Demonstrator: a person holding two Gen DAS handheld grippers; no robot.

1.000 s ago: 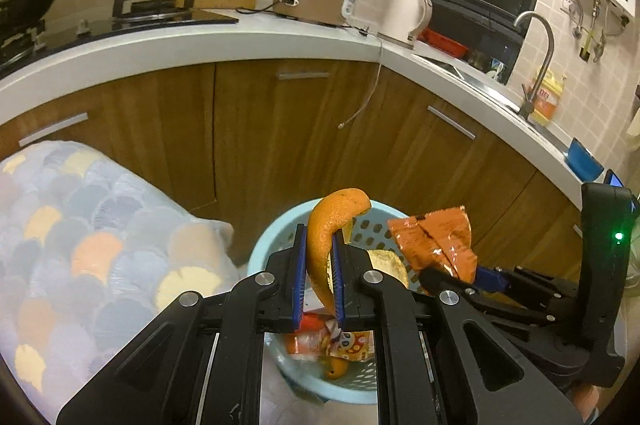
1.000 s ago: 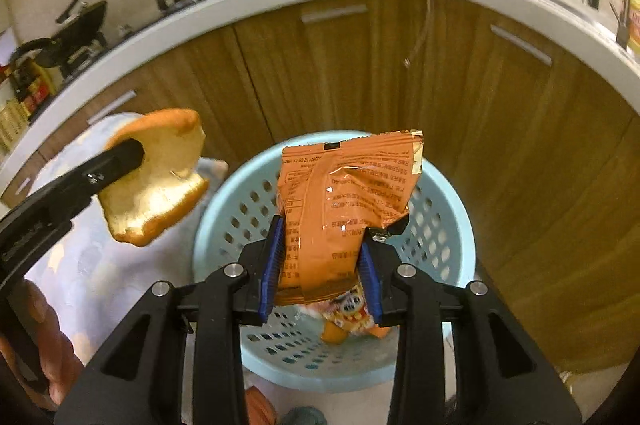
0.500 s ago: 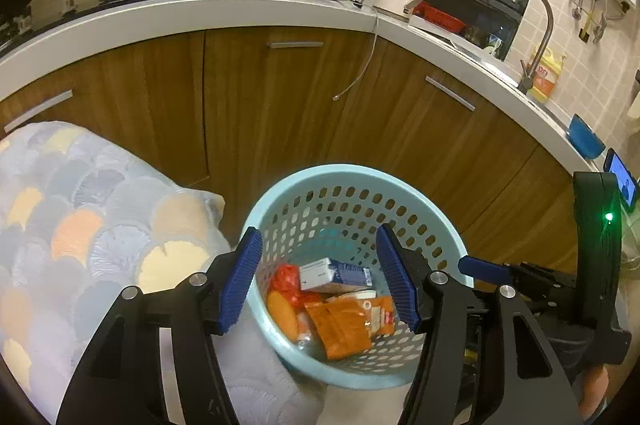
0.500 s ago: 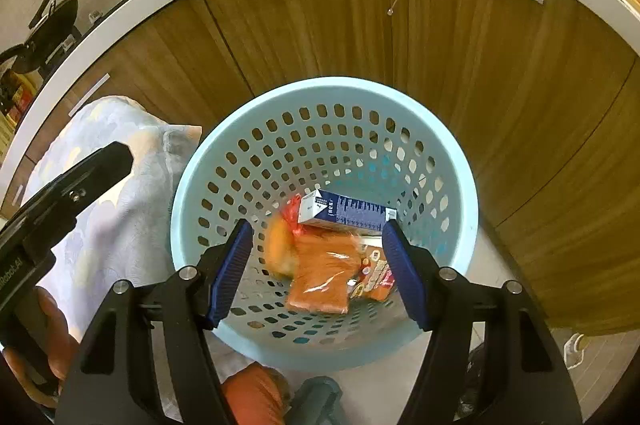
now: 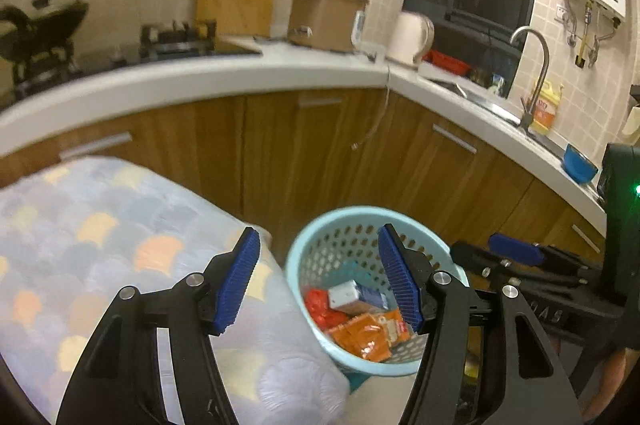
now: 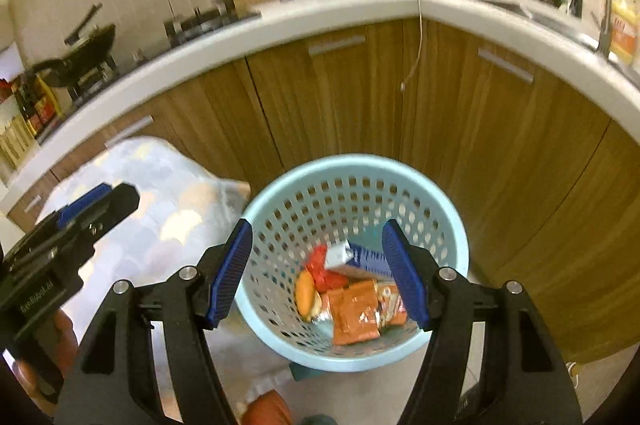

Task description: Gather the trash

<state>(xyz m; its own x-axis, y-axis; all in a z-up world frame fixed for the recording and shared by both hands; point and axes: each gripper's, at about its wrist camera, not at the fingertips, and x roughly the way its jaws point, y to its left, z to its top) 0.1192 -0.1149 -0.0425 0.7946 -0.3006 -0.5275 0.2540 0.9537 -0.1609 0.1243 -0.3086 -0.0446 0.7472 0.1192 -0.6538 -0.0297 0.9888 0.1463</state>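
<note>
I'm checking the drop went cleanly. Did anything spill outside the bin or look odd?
Nothing stands out. The basket stands upright, and the orange wrapper, peel and carton all lie inside it. No trash shows on the floor around it. Left gripper and right gripper are open and hold nothing.

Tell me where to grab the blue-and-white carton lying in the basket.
Grip the blue-and-white carton across its narrow flat sides, coming straight down through the open top of the basket. It lies uppermost on the wrappers, and the tall walls block any sideways approach.
</note>
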